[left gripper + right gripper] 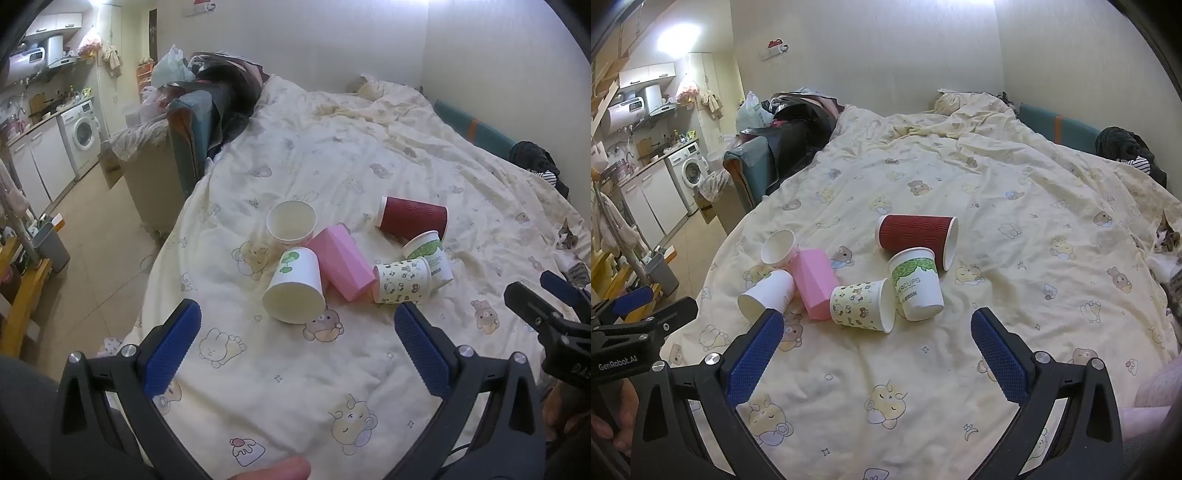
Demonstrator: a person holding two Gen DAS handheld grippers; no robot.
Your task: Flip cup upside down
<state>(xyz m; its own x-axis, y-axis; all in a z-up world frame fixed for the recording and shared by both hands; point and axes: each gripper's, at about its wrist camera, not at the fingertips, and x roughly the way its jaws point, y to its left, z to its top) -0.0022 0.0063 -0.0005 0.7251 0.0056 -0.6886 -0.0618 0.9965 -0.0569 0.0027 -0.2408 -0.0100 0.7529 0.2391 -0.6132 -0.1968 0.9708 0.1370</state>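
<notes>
6 cups (862, 308) mid-bed, grippers (877, 328) wide.

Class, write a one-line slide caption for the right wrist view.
Open right tongs hover over six cups tipped on a bedspread; a cat watches.

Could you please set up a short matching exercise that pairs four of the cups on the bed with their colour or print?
Things:
1. ribbed cup
2. faceted cup
3. leaf-band cup
4. small cup nearest the right gripper

Descriptions:
A. pink
B. cartoon animal print
C. dark red
D. white with green leaves and lettering

Pairs: 1-C, 2-A, 3-D, 4-B

All four lie tipped over on the quilt.
</notes>
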